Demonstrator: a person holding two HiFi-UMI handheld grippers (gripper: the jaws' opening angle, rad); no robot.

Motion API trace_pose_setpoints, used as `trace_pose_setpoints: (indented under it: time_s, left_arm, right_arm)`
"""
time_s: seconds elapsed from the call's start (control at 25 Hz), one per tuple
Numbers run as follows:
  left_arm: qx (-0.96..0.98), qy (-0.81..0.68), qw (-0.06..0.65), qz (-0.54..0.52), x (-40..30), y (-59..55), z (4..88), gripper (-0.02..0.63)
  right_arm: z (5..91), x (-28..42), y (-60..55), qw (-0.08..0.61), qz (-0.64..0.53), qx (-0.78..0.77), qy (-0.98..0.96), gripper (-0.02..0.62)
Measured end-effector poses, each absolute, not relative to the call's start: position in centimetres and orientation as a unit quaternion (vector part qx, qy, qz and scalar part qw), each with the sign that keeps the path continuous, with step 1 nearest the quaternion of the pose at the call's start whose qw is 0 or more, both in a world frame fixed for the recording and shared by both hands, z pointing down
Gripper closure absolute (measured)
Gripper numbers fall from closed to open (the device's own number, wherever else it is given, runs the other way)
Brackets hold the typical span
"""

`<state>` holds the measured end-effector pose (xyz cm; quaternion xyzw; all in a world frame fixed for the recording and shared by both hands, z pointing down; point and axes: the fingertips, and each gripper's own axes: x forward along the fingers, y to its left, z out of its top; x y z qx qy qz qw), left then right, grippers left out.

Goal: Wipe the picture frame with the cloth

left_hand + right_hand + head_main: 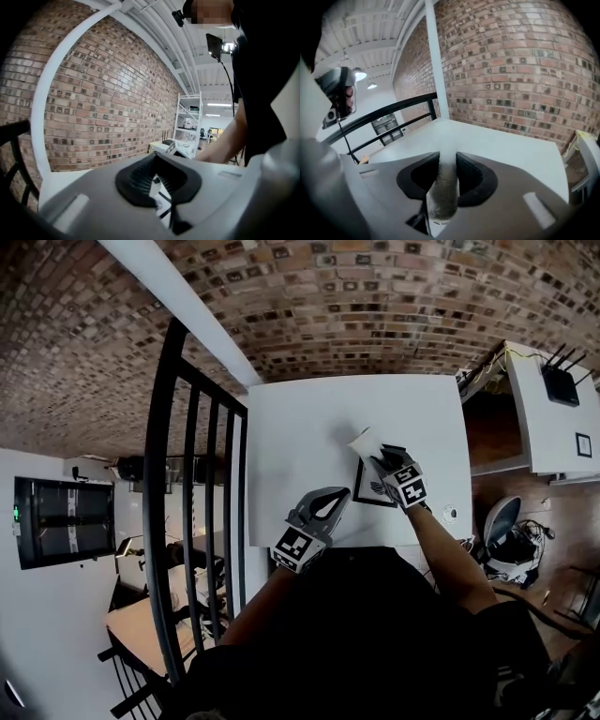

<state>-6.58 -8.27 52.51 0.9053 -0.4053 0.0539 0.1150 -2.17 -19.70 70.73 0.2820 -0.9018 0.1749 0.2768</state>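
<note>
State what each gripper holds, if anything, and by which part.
The right gripper pinches the cloth across its bunched middle. The left gripper is shut and holds nothing.

Soft fuzzy cloth (pixel 443 187), smooth matt table (pixel 309 427), rough brick wall (pixel 511 70), metal railing (pixel 164 474)

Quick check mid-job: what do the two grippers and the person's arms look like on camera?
The left hand-held gripper and the right hand-held gripper are both grey plastic, with black ribbed pads lining the jaws. Each carries a cube with black-and-white square markers. No cables show. The person wears a black top, and the forearms are uncovered.
</note>
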Motion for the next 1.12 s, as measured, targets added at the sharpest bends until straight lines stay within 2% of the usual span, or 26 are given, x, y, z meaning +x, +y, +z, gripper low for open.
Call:
trace_pose_setpoints:
  time_s: [0.4, 0.64, 1.12]
  left_arm:
    - [0.896, -0.423, 0.117, 0.067, -7.2, -7.7, 53.7, 0.605]
    - [0.9, -0.415, 0.118, 0.069, -6.6, -7.8, 53.9, 0.606]
    - [0.912, -0.385, 0.124, 0.065, -5.0, -8.1, 54.0, 0.604]
  right_arm:
    - [77.4, -3.1, -21.9, 0.175, 0.428, 0.335, -0.821, 0.489]
    - [80.9, 0.1, -21.4, 0.237, 0.426, 0.378, -0.787, 0.489]
    - [80.2, 7.3, -22.6, 0.221, 0.431, 0.453, -0.748, 0.489]
